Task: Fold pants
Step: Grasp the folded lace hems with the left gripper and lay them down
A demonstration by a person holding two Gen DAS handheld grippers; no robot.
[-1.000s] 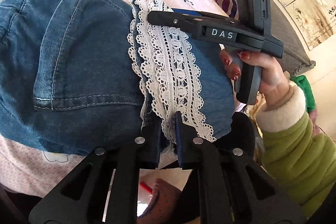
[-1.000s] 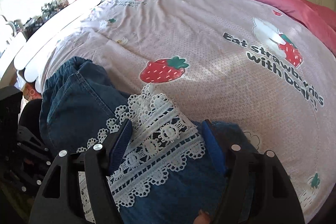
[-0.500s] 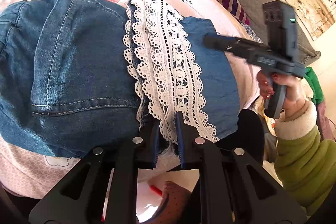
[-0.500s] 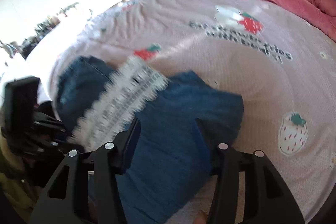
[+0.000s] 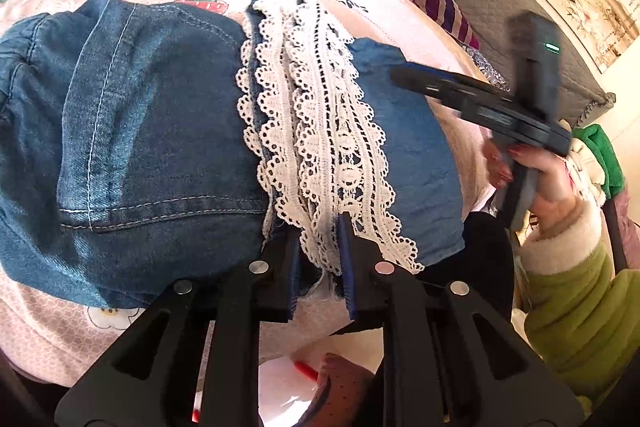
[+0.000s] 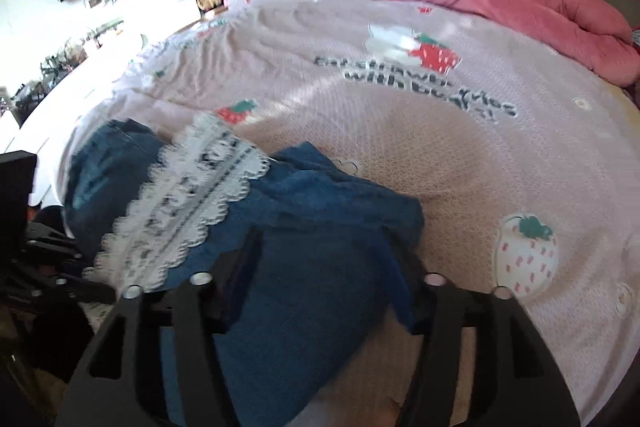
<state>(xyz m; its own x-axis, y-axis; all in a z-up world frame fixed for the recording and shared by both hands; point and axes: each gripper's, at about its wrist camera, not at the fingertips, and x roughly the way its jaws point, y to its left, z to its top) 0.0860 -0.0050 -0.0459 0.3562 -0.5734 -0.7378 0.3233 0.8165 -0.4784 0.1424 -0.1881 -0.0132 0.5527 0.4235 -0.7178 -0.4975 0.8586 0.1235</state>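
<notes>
Left gripper (image 5: 320,255) jaws opening, lace (image 5: 320,131) between | right gripper (image 6: 316,267) opening – seemingly over pants (image 6: 304,267)

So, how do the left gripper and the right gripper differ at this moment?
The left gripper has its fingers nearly together, pinching the lace trim of the pants; the right gripper has wide, opening fingers over plain denim, gripping nothing. The left looks sharp, the right blurred. Both point down at the same pants.

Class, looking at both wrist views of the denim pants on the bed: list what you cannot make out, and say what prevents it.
- Right wrist view: lace trim pattern, motion-blurred.
- Right wrist view: near edge of the pants, hidden behind the right gripper.
- Left wrist view: markings on the right gripper's body, blurred.
- Left wrist view: pants' left end, cut off by the picture's edge.
</notes>
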